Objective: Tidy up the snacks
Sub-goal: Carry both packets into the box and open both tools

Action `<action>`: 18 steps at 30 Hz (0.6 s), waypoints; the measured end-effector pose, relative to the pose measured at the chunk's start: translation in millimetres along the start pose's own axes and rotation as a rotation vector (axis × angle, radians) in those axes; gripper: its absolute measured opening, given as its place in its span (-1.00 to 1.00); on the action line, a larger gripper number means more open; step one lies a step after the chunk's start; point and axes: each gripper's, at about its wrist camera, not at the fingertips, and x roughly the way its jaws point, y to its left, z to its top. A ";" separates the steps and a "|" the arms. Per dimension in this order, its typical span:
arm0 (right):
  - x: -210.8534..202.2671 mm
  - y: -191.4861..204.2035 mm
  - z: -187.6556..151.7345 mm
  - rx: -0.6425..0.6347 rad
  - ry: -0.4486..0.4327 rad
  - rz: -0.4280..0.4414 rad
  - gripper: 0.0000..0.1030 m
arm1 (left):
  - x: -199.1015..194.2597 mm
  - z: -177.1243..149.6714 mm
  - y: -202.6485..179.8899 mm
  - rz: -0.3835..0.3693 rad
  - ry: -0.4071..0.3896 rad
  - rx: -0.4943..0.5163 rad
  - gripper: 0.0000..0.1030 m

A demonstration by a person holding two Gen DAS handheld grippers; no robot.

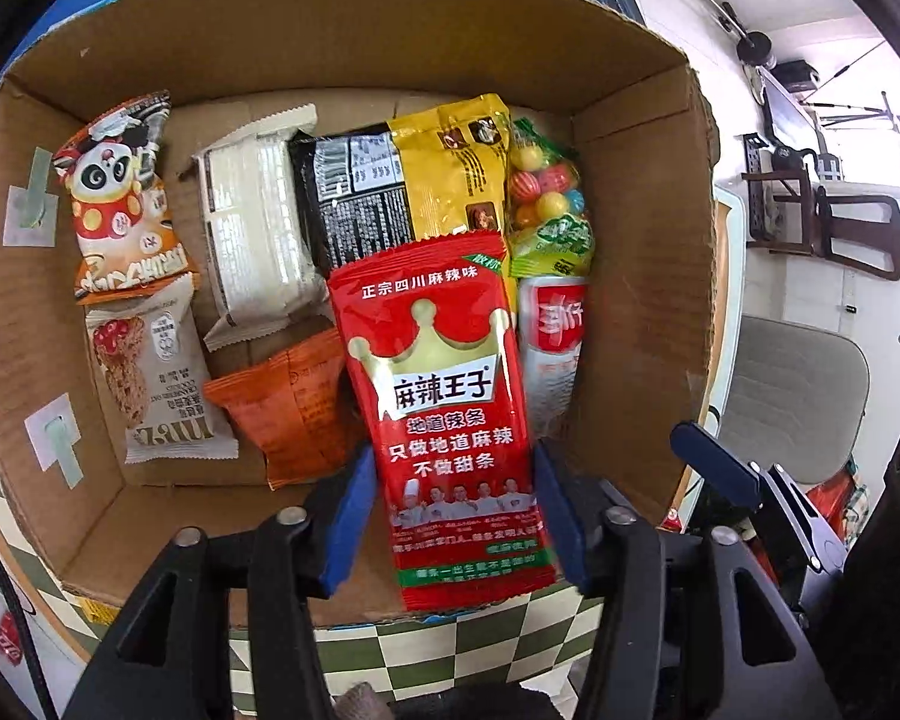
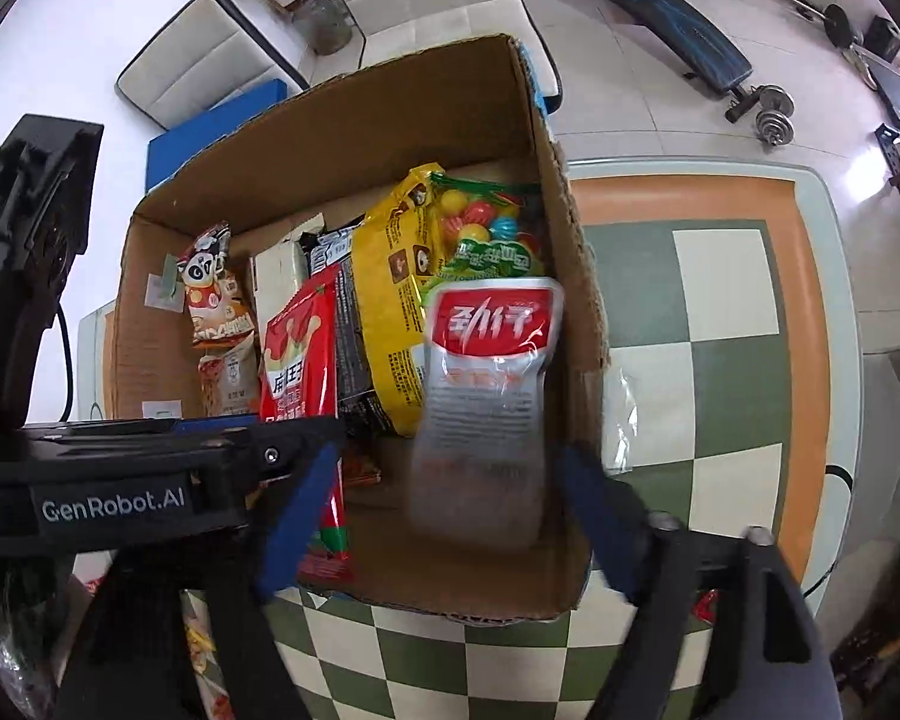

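Left hand-held gripper [image 1: 456, 516]: blue fingers [image 1: 348, 522] closed against both long edges of a red spicy-strip packet [image 1: 450, 408], which is held over the near end of the cardboard box [image 1: 354, 18]. Packet print reads "麻辣王子", with "正宗四川麻辣味" above a gold crown and "地道辣条 / 只做地道麻辣 / 不做甜条" below.

Right hand-held gripper [image 2: 444, 522]: jaws spread wide. A silver pouch with a red label [image 2: 486, 384] lies between the fingers, blurred; no contact with either finger is visible. It sits against the box's right wall. The label carries white Korean-style script that cannot be read with certainty. The left gripper's body, seen in the right wrist view, is marked "GenRobot.AI".

Box contents, left wrist view:
- panda-print orange packet [image 1: 120, 192], far left
- beige oat-bar wrapper [image 1: 156, 372] just below it
- white wrapped bar [image 1: 258, 222]
- orange sachet [image 1: 288, 402] at the near side
- black packet [image 1: 360, 192], partly under a yellow bag [image 1: 450, 174]
- clear bag of coloured gum balls [image 1: 546, 204], far right corner, just beyond the silver pouch

The box stands on a table [image 2: 720, 324] covered in a green-and-cream check with an orange border.
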 end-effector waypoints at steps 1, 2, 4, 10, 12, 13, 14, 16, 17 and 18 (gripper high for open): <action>-0.8 0.4 -0.6 -0.001 0.003 -0.002 0.63 | -2.3 -1.4 0.0 0.010 -0.008 0.004 0.24; -0.8 0.2 -1.3 0.000 0.006 -0.004 0.63 | -4.7 -2.9 0.5 0.014 -0.015 0.006 0.31; -2.2 -0.7 -2.9 0.004 0.010 -0.003 0.64 | -7.3 -4.2 1.7 0.027 -0.022 0.003 0.53; -9.6 1.8 -10.7 -0.001 0.013 -0.009 0.80 | -21.5 -15.7 9.3 -0.008 -0.058 -0.001 0.64; -14.0 2.6 -15.3 -0.001 0.004 -0.013 0.82 | -35.0 -26.4 11.3 0.007 -0.112 0.017 0.64; -16.6 2.6 -17.1 0.000 0.000 -0.010 0.82 | -43.9 -33.4 8.5 0.033 -0.159 0.035 0.64; -19.3 2.5 -19.5 0.002 -0.005 -0.009 0.82 | -49.6 -37.3 5.2 0.060 -0.197 0.045 0.64; -27.4 1.3 -25.3 0.006 -0.021 -0.002 0.82 | -65.9 -50.6 -4.7 0.143 -0.310 0.080 0.64; -31.7 0.5 -27.9 0.007 -0.032 0.001 0.82 | -70.4 -56.7 -7.7 0.169 -0.348 0.089 0.64; -36.4 -0.2 -31.0 0.007 -0.044 0.002 0.82 | -74.9 -63.5 -11.0 0.187 -0.385 0.095 0.64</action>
